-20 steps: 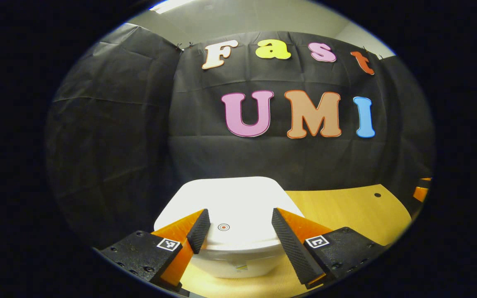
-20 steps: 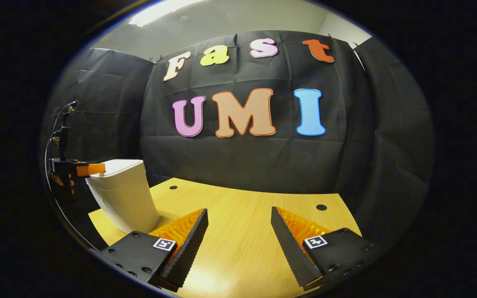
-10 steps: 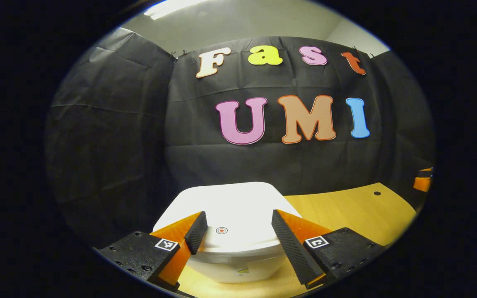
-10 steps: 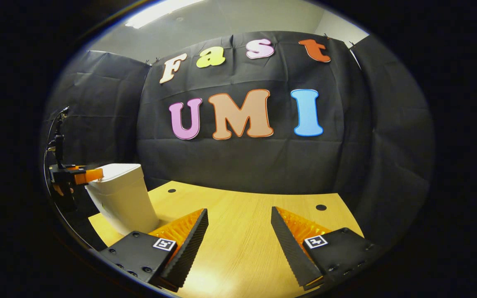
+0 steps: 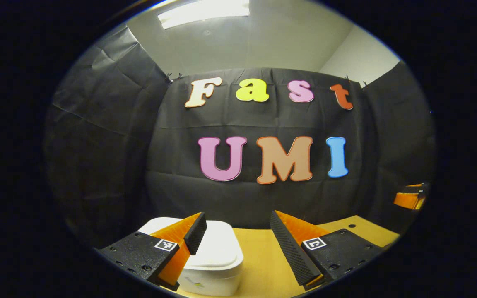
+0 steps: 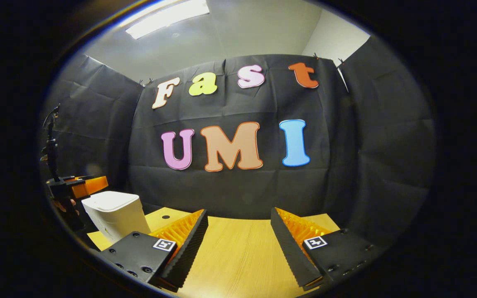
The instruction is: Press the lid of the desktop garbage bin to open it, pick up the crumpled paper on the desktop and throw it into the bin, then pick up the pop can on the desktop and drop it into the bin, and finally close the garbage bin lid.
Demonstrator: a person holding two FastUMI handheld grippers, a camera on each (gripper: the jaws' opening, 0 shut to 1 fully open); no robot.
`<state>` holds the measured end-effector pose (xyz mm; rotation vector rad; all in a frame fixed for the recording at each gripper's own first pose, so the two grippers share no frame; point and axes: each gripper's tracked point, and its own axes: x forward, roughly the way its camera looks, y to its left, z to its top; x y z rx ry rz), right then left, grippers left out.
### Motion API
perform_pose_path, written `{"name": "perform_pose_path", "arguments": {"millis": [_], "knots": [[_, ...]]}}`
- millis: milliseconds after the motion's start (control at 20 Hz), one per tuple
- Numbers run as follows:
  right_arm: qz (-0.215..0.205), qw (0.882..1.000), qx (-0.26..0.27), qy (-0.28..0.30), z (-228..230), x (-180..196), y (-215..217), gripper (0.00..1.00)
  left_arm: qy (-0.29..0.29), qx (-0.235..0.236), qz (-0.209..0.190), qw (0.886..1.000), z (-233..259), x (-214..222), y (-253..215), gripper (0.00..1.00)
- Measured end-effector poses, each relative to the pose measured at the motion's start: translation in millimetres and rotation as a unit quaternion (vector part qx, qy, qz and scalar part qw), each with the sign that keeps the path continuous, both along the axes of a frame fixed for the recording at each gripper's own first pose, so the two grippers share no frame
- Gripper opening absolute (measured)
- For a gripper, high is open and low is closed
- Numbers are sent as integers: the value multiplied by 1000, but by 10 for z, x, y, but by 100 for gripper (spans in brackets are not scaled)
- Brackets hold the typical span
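Observation:
The white desktop bin stands low and left in the left gripper view, its lid down and flat. My left gripper hovers above and behind it, open, with nothing between the fingers. In the right gripper view the same bin sits at the table's left end, and the left gripper hangs just above its near top edge, apart from it. My right gripper is open over bare tabletop, empty. It also appears at the far right of the left gripper view, right gripper.
The wooden table runs from the bin to the right, with small dark holes near its far edge. Black cloth walls close in the back and both sides. A hand holds the left gripper at the left rim.
Both views have tipped upward, showing more ceiling. The left gripper has lifted and drawn away from the bin lid; the bin has slid lower and leftward in its view. Both grippers stay open.

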<state>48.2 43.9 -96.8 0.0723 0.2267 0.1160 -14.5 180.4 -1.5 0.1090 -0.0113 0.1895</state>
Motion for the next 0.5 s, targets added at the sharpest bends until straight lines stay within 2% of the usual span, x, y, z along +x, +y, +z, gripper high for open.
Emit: {"name": "perform_pose_path", "arguments": {"millis": [100,250,300,500], "knots": [[-14,1000,2,-10,107,-36,-69,96,-12,-15,-26,999,-23,52,-330,94],[-40,999,3,-21,169,-131,-238,96,-22,-19,-61,998,-112,82,-756,96],[-48,999,3,-22,155,-185,-294,96,-22,-23,-73,997,-166,81,-879,94],[-59,998,9,-30,190,-335,-398,96,-5,-42,-103,994,-365,89,-1223,94]]}}
